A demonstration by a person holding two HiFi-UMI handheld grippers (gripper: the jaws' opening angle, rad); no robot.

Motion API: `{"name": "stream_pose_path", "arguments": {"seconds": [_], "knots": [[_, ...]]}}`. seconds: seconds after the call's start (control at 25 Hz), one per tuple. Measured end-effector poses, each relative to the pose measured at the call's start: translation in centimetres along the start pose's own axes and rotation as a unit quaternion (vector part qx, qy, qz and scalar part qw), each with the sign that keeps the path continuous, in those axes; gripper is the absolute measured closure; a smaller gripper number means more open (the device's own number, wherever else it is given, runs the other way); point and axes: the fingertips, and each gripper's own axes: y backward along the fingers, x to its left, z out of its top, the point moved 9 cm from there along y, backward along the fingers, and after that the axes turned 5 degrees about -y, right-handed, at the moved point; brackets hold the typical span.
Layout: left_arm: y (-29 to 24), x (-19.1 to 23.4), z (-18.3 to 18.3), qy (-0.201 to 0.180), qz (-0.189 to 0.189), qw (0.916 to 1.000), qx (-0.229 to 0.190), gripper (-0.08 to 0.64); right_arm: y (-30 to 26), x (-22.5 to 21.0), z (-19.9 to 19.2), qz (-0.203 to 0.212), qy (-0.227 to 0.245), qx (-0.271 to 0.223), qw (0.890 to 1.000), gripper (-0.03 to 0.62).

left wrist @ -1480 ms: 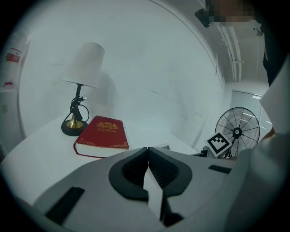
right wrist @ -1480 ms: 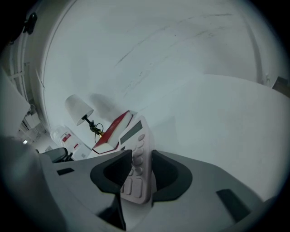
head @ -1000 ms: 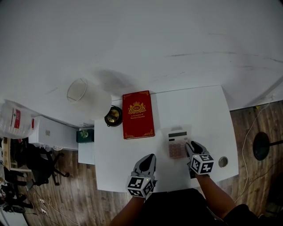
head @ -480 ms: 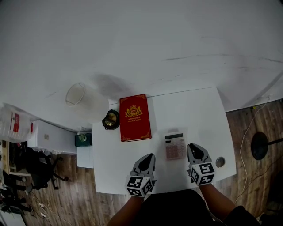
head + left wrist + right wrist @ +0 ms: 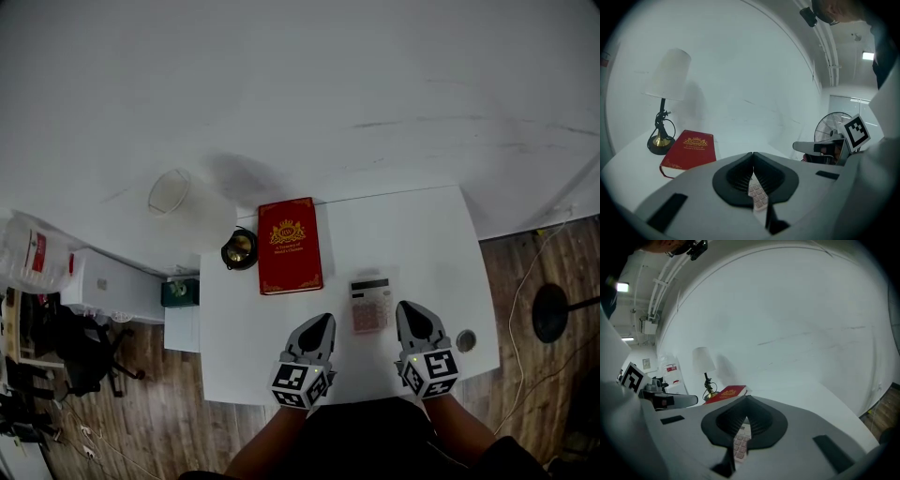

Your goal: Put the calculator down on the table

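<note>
The calculator, pale with pink keys, lies flat on the white table, between and just beyond my two grippers. My left gripper hovers to its lower left, jaws shut and empty. My right gripper hovers to its lower right, jaws likewise shut with nothing in them. In the left gripper view the calculator's keys show below the closed left gripper, and the right gripper shows at the right. In the right gripper view the calculator lies under the closed right gripper.
A red book lies at the table's far left, with a brass-footed lamp beside it. A round cable hole sits near the table's right front corner. A floor fan stands off to the right, shelves and clutter to the left.
My right gripper has drawn back from the calculator's right edge toward me and risen, and its jaws have gone from open to shut. The calculator stays on the table. The left gripper rose slightly.
</note>
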Motion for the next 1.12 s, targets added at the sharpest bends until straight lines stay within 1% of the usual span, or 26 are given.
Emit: {"name": "stream_pose_path", "arguments": {"seconds": [0.16, 0.28, 0.48, 0.64, 0.88, 1.12], "knots": [[0.6, -0.1, -0.1, -0.022, -0.004, 0.9997, 0.006, 0.54, 0.6, 1.1, 0.1, 0.015, 0.028, -0.013, 0.999, 0.575], [1.3, -0.4, 0.0, -0.022, -0.007, 0.9996, 0.018, 0.54, 1.2, 1.9, 0.2, 0.021, 0.044, -0.013, 0.999, 0.575], [1.6, -0.8, 0.2, -0.03, -0.009, 0.9995, 0.008, 0.54, 1.7, 2.3, 0.4, 0.019, 0.067, -0.017, 0.997, 0.575], [1.6, -1.4, 0.1, -0.031, -0.016, 0.9994, 0.002, 0.54, 2.1, 2.3, 0.3, 0.018, 0.098, -0.018, 0.995, 0.575], [1.7, -1.4, -0.1, -0.029, -0.019, 0.9994, 0.004, 0.54, 2.4, 2.2, 0.3, 0.002, 0.111, -0.013, 0.994, 0.575], [1.4, -1.2, -0.3, -0.026, -0.016, 0.9995, 0.009, 0.54, 2.3, 2.4, 0.6, -0.001, 0.109, -0.01, 0.994, 0.575]]}}
